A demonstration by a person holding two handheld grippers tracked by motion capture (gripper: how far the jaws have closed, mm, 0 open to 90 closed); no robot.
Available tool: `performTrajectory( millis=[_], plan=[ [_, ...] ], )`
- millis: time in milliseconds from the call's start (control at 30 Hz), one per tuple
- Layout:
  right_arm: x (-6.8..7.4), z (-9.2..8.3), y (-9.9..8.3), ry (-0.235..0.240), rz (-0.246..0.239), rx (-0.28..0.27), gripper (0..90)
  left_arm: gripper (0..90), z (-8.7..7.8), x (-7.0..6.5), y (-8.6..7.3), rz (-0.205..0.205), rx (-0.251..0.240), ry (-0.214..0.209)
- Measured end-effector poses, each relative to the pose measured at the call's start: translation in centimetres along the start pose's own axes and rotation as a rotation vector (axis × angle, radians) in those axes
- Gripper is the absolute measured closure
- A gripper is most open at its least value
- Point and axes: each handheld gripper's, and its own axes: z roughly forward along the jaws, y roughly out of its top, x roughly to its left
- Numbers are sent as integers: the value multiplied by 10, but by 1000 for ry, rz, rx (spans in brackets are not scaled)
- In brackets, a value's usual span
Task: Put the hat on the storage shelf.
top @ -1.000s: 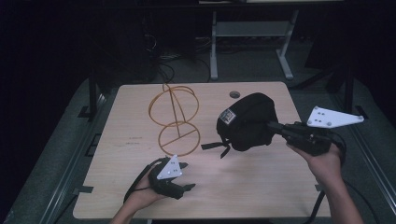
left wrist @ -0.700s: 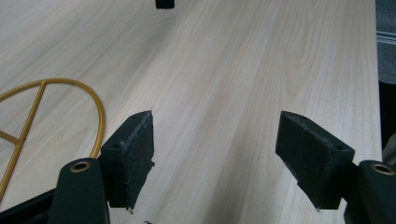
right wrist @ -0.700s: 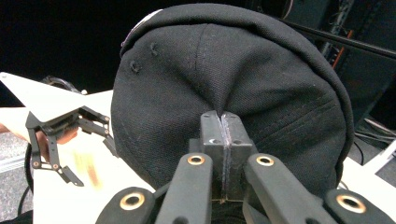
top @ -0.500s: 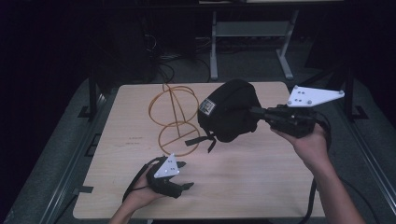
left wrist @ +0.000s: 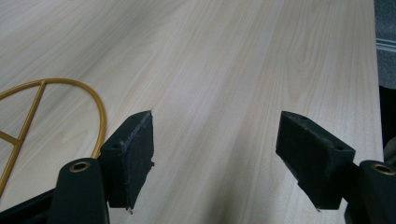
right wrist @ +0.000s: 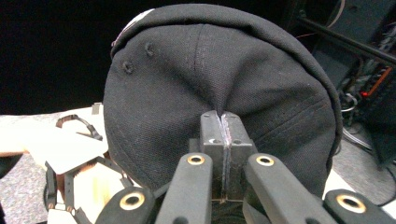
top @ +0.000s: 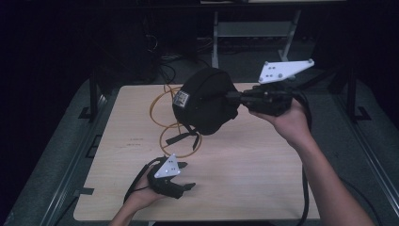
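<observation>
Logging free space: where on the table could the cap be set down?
Bare wood on the table's right half, below the cap and right of the left gripper. The back-left is crowded by the gold wire stand.

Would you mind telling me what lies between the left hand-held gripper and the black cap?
In the high view, the yellow wire stand sits on the table between the left hand-held gripper and the raised black cap.
</observation>
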Motion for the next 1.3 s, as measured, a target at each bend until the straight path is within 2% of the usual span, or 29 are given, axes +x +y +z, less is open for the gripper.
performTrajectory(
  millis=[67,267,333,367,500,567,733,1100,1300],
  plan=[
    [-3,10,7,14,-5,9,898,275,1,0,0,15,4,-6],
    [-10,41,29,61,-5,33,897,275,4,-2,0,13,7,-4],
    [-12,60,38,73,-13,53,898,275,4,-3,0,31,12,-5],
    [-12,60,38,73,-13,53,898,275,4,-3,0,33,13,-6],
    [-15,80,45,77,-10,71,898,275,4,-4,-2,31,16,-2],
    [-16,89,46,75,1,75,898,275,4,-3,-2,39,22,1],
    [-19,105,49,66,17,72,898,275,2,0,-4,30,16,10],
    [-28,130,54,48,65,72,898,276,3,2,-4,28,20,10],
    [-27,148,55,8,80,74,896,276,3,2,-4,19,14,15]
  ],
)
